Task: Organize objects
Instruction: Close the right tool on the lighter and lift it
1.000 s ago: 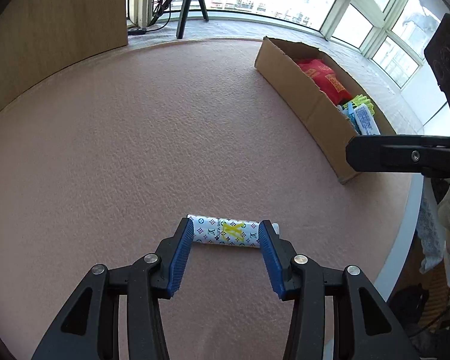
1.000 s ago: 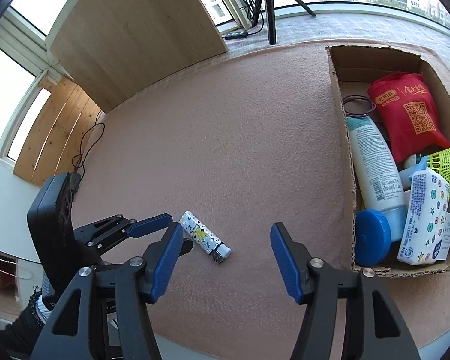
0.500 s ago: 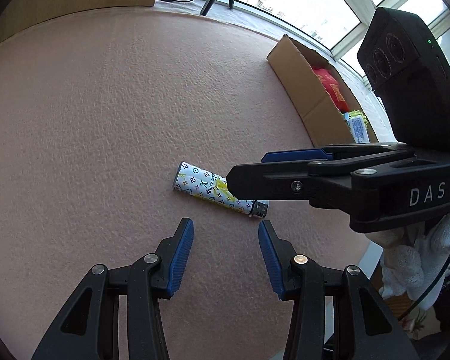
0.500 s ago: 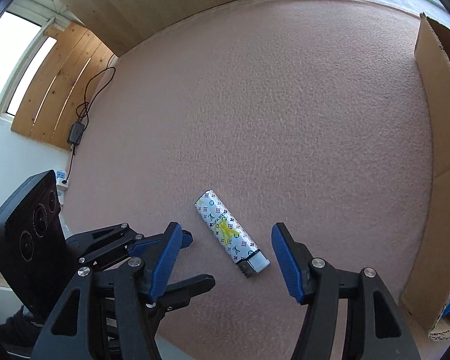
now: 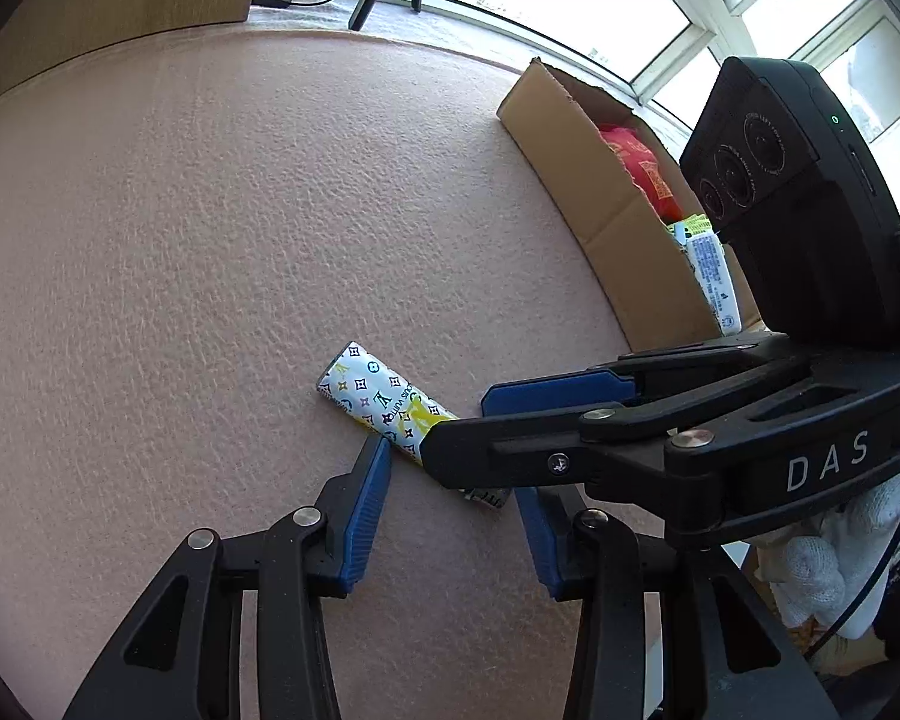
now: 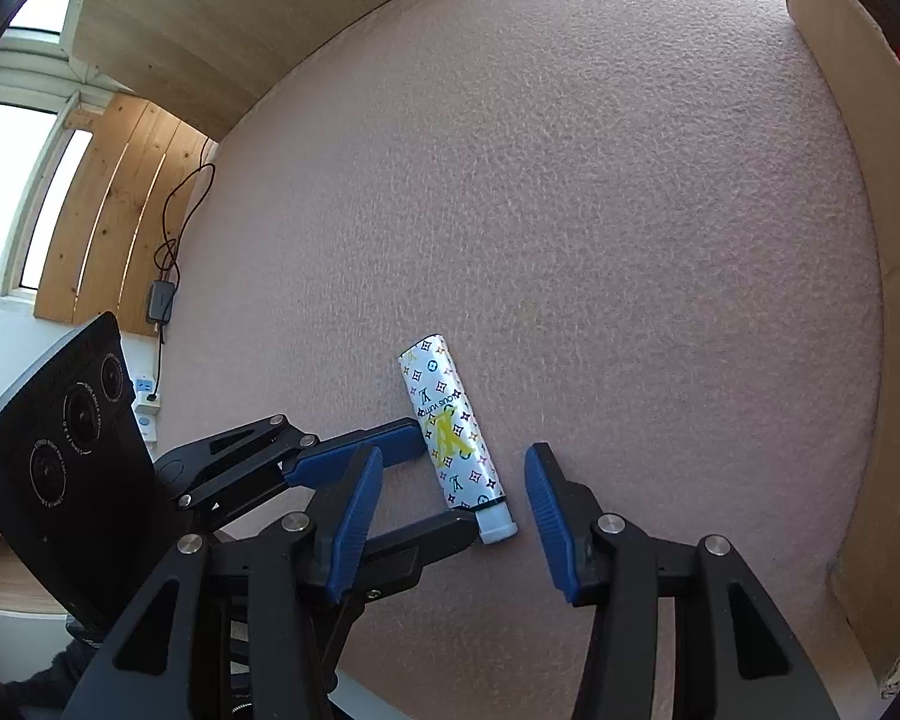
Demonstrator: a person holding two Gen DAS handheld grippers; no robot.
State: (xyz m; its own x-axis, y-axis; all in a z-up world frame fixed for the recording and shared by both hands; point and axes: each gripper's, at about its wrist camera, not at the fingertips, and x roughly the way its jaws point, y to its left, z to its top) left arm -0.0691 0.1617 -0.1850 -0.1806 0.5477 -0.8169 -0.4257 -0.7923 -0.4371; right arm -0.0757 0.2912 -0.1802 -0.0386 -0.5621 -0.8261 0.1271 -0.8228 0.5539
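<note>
A white lighter (image 5: pixel 373 391) (image 6: pixel 448 427) with a coloured monogram print lies flat on the pink felt table (image 5: pixel 210 240). My left gripper (image 5: pixel 450 516) (image 6: pixel 441 487) is open, and the lighter's metal-cap end lies between its blue pads. My right gripper (image 6: pixel 453 504) (image 5: pixel 457 427) is also open and comes in from the right, crossing over the left one. Its fingers stand on either side of the same cap end. The right gripper's near finger hides part of the lighter in the left wrist view. Neither gripper clamps the lighter.
An open cardboard box (image 5: pixel 606 222) (image 6: pixel 858 192) stands at the table's right side, holding a red pouch (image 5: pixel 636 162) and other packets. A wooden panel (image 6: pixel 240 18) runs along the far edge. A gloved hand (image 5: pixel 822 546) holds the right gripper.
Both grippers have drawn in on the lighter. The right one dropped lower and now straddles its cap end, and the left one moved forward to it. The lighter has not moved.
</note>
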